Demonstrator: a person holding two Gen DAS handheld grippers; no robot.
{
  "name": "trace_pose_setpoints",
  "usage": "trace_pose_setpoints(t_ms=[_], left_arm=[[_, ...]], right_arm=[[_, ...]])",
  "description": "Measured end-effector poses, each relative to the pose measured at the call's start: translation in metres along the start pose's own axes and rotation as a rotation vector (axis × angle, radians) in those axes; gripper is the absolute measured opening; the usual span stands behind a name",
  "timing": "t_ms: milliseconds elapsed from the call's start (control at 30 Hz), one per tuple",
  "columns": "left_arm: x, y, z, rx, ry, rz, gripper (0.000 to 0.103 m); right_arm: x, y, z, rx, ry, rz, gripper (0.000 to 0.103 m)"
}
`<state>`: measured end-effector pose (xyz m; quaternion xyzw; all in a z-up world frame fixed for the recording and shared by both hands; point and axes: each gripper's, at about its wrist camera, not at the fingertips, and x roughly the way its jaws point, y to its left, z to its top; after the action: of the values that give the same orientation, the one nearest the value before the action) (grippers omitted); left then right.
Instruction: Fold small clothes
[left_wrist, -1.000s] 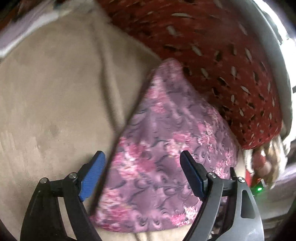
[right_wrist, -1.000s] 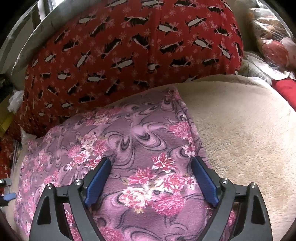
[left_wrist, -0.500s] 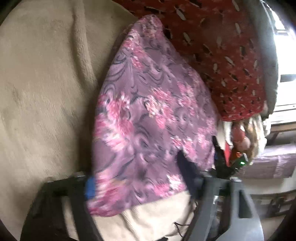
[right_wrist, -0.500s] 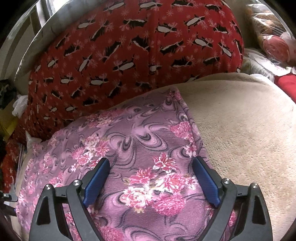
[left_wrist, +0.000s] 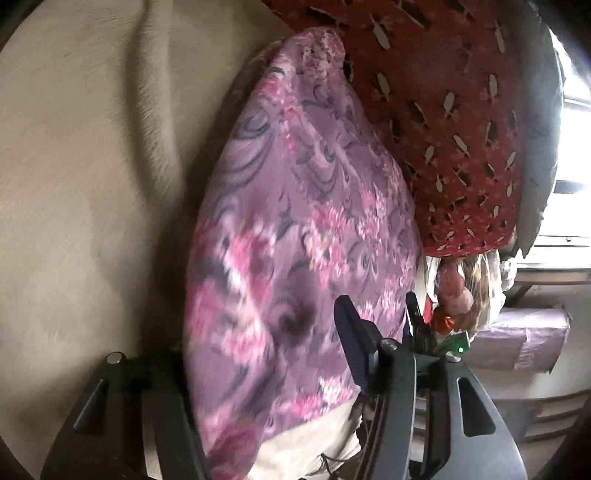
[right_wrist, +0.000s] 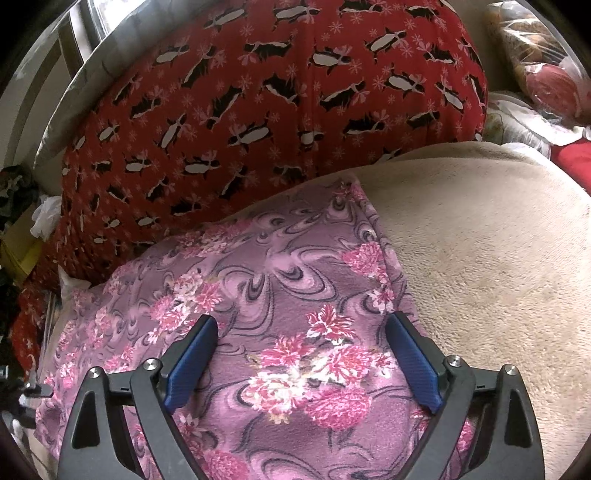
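Against the lower edge of a big red cushion printed with black-and-white penguins (right_wrist: 280, 92) lies the small garment, a mauve fleece piece with dark swirls and pink flower clusters (right_wrist: 280, 280), spread on a beige plush blanket (right_wrist: 487, 258) that covers the surface below the cushion. Its far corner nearly touches the cushion, while its near part runs under both grippers. In the right wrist view the right gripper (right_wrist: 303, 354) hangs just over the near part of the garment, well below the cushion, its blue-padded fingers (right_wrist: 194, 354) spread wide with flowered cloth showing between them; whether the pads touch the fabric I cannot tell. In the left wrist view the left gripper (left_wrist: 266, 350) sits at the garment's end farthest from the cushion's middle, where the cloth (left_wrist: 295, 229) rises in a raised, blurred fold over one finger and hides its pad, while the other dark blue finger (left_wrist: 351, 343) stands against the fabric's other side. Its jaws have just been moving, closing and then easing a little wider, with the fold between them; whether they pinch it I cannot tell. Beyond the cushion's far corner in that view hangs a clear plastic bag holding reddish round things (left_wrist: 458, 291), and beside it a small green light (left_wrist: 460, 349) glows.
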<state>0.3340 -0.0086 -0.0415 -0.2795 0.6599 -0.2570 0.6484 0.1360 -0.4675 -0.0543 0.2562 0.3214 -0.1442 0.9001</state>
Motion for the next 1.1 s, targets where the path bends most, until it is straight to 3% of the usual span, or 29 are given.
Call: trace_pose_setpoints(t_ms=[67, 100, 133, 200, 300, 367, 433, 467, 533, 600, 667, 767, 833, 967, 1100], left_arm=[[0.005, -0.007, 0.000, 0.016, -0.014, 0.030, 0.054], [0.005, -0.010, -0.002, 0.028, -0.024, 0.058, 0.038], [0.007, -0.014, -0.006, 0.049, -0.029, 0.105, 0.028], [0.004, -0.016, -0.011, 0.047, -0.040, 0.126, 0.016], [-0.009, -0.022, -0.014, -0.003, -0.066, 0.101, 0.014], [-0.015, -0.032, -0.017, 0.000, -0.083, 0.083, 0.014], [-0.020, -0.047, -0.022, 0.029, -0.100, 0.081, 0.014], [-0.021, -0.053, -0.025, 0.041, -0.107, 0.081, 0.014], [-0.018, -0.065, -0.029, 0.052, -0.125, 0.095, 0.014], [-0.010, -0.072, -0.033, 0.038, -0.133, 0.102, 0.014], [-0.005, -0.074, -0.036, 0.016, -0.137, 0.098, 0.014], [-0.006, -0.080, -0.039, -0.006, -0.144, 0.090, 0.014], [-0.010, -0.084, -0.042, -0.013, -0.155, 0.078, 0.014], [-0.014, -0.096, -0.049, -0.004, -0.171, 0.070, 0.014], [-0.009, -0.117, -0.053, 0.005, -0.168, 0.038, 0.014]], right_arm=[[0.000, 0.000, -0.001, 0.001, 0.000, 0.001, 0.095], [0.000, 0.000, 0.000, 0.002, 0.001, 0.004, 0.095], [0.000, 0.000, 0.000, 0.002, 0.003, 0.006, 0.095], [0.001, 0.000, 0.001, -0.001, 0.013, 0.012, 0.097], [0.001, 0.007, 0.006, -0.028, 0.057, -0.016, 0.097], [-0.010, 0.016, 0.009, -0.065, 0.051, -0.040, 0.088], [-0.029, 0.028, 0.006, -0.123, 0.004, 0.014, 0.083], [-0.037, 0.035, 0.002, -0.158, -0.010, 0.040, 0.086], [-0.039, 0.053, -0.014, -0.264, 0.029, 0.089, 0.085], [-0.023, 0.064, -0.031, -0.342, 0.123, 0.060, 0.085], [-0.020, 0.079, -0.044, -0.464, 0.103, -0.018, 0.086], [-0.025, 0.077, -0.033, -0.413, 0.139, 0.012, 0.082], [-0.039, 0.059, -0.021, -0.344, 0.106, 0.054, 0.082], [-0.062, 0.012, -0.010, -0.253, 0.056, 0.053, 0.084], [-0.045, -0.028, -0.023, -0.211, 0.152, 0.040, 0.086]])
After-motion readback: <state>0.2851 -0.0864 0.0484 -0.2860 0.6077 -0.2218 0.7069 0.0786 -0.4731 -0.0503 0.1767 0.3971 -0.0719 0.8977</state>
